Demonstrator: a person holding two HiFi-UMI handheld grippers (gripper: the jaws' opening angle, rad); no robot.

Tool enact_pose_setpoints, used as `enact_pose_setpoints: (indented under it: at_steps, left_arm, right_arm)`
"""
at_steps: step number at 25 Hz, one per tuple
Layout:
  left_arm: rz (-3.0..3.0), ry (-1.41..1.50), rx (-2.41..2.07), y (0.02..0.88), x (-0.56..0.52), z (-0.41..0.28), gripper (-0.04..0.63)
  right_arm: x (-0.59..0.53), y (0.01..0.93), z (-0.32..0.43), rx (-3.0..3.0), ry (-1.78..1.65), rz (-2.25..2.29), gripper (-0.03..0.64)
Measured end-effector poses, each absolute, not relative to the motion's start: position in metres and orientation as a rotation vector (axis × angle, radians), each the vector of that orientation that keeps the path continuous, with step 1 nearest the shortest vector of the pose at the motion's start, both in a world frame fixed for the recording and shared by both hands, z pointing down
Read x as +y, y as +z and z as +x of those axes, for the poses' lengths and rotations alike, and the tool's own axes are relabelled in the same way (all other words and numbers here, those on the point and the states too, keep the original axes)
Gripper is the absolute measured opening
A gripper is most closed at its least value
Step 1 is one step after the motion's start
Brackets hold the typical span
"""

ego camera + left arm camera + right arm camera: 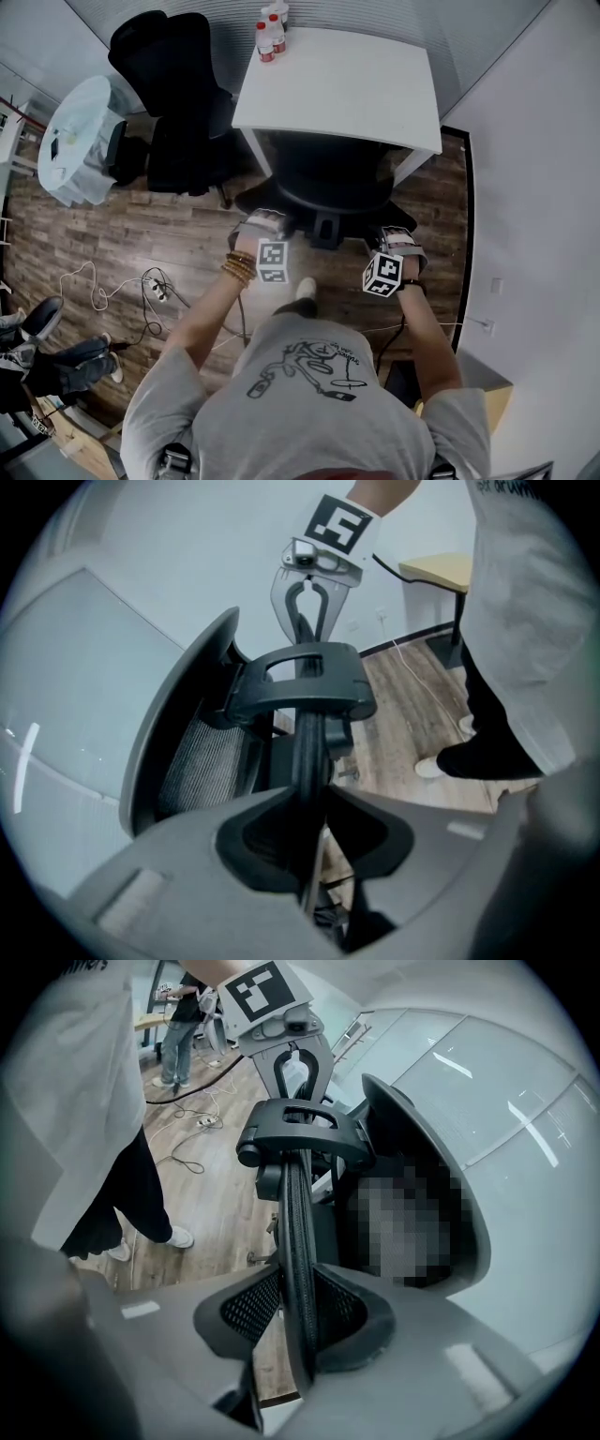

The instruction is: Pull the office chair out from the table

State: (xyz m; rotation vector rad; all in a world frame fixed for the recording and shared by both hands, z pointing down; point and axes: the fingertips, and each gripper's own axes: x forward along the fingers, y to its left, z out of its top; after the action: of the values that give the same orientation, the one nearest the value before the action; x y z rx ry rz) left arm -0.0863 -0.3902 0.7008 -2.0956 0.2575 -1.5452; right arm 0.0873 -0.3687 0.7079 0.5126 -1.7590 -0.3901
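Office chair [328, 178] is seen pushed in against the white table [337, 84], seat partly under the tabletop and backrest toward the person, so not yet clear of it. The backrest top rim [302, 747] is gripped at both ends. The left gripper [265, 225] is closed down to a narrow gap on the rim's left part, and its pads [281, 803] are seen pressing the thin black edge. The right gripper [398, 242] is clamped the same way on the rim's right part [298, 1232], with the edge pinched between its pads [328, 1307]. Neither is wide open and nothing else is held. Key relation: the rim's long axis runs left-right across the person, square to the pull line. The chair lies ahead of both grippers, between them and the table, so the pull is judged to go straight back toward the body. Both hands sit about equally near, one on each side of the central headrest bracket [300, 677], so an even pull is needed or the chair will likely swivel. Count: one chair to move, one second black chair [173, 94] off to the left, one white table, one round side table [84, 141], two grippers. There is a cluster of small bottles [270, 33] on the table's far edge, number not clear. Loose cables [141, 291] lie on the floor left of the pull path.
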Motion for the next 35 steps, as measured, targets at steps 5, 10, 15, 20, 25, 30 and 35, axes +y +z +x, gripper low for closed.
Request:
enact_pose_setpoints:
  at_steps: [5, 10, 15, 20, 25, 30, 35]
  left_arm:
    - [-2.077, -1.576, 0.261, 0.700, -0.381, -0.094, 0.098]
    - [-2.078, -1.579, 0.266, 0.700, -0.359, -0.093, 0.100]
    - [-2.066, -1.608, 0.280, 0.702, -0.348, -0.094, 0.100]
    - [-2.065, -1.613, 0.286, 0.700, -0.328, -0.092, 0.100]
    - [-2.060, -1.616, 0.290, 0.700, -0.309, -0.088, 0.100]
    - [-2.061, -1.619, 0.289, 0.702, -0.282, -0.081, 0.100]
    - [-2.063, -1.626, 0.294, 0.702, -0.257, -0.081, 0.100]
  right_arm:
    - [-0.353, 0.706, 0.079, -1.778, -0.381, 0.509, 0.109]
    - [-0.333, 0.706, 0.079, -1.800, -0.366, 0.515, 0.110]
    - [-0.320, 0.707, 0.080, -1.808, -0.363, 0.506, 0.109]
    - [-0.302, 0.704, 0.081, -1.812, -0.348, 0.513, 0.109]
    - [-0.283, 0.705, 0.086, -1.810, -0.343, 0.510, 0.110]
    - [-0.258, 0.705, 0.093, -1.812, -0.341, 0.510, 0.110]
    - [-0.233, 0.705, 0.093, -1.816, -0.349, 0.504, 0.110]
